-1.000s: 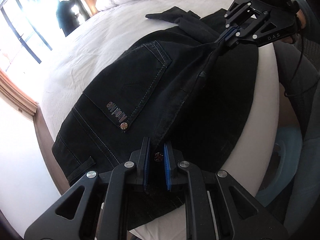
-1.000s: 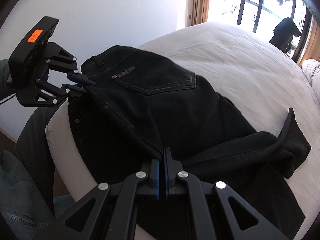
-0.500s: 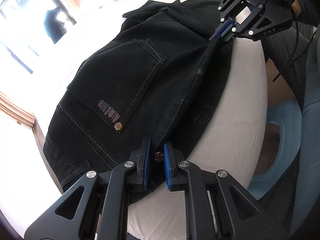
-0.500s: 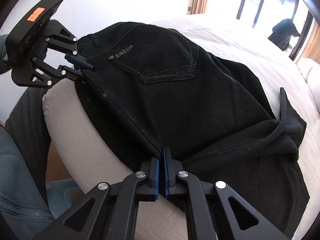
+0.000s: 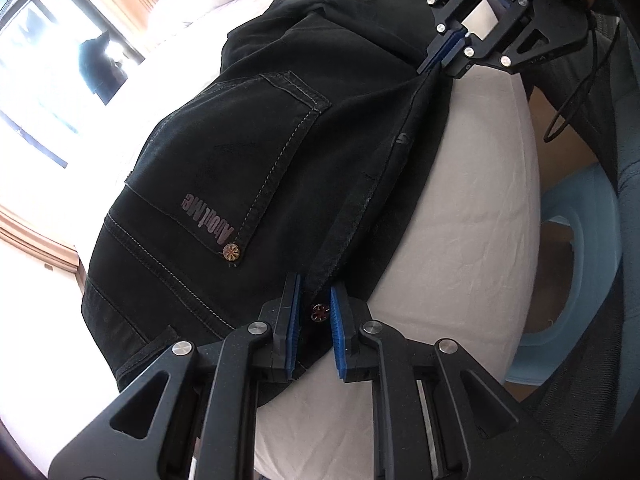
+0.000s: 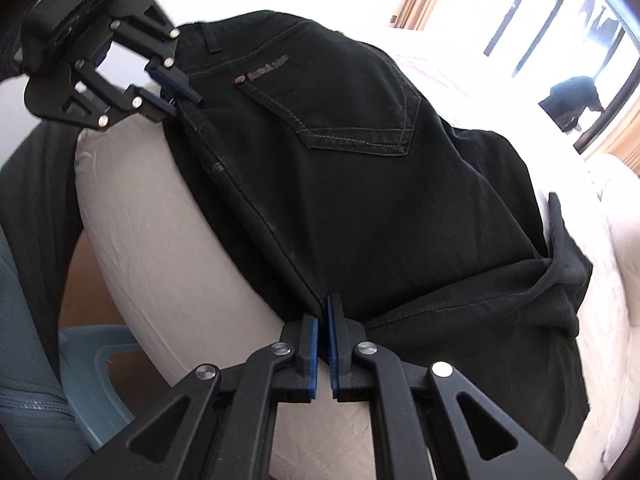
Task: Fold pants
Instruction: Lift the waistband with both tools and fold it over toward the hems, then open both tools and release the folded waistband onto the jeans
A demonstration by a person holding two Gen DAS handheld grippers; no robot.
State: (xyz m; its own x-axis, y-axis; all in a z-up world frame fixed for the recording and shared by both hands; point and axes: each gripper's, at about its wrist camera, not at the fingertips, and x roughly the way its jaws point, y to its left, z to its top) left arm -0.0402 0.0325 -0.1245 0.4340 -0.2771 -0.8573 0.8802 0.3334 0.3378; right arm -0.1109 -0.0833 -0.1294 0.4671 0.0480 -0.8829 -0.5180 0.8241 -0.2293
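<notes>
Here the black jeans [image 5: 256, 168] lie half-folded on the bed [image 5: 472, 184]; the left hand-held gripper [image 5: 314, 312], jaws just easing, pinches the waistband, the right hand-held gripper [image 6: 322, 330] clamps the seam. Next: lay down, release.

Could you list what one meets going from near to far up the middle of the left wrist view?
Left gripper at the waistband → black pants with the lettered back pocket → white bed beyond; the right gripper grips the pants' edge at upper right.
</notes>
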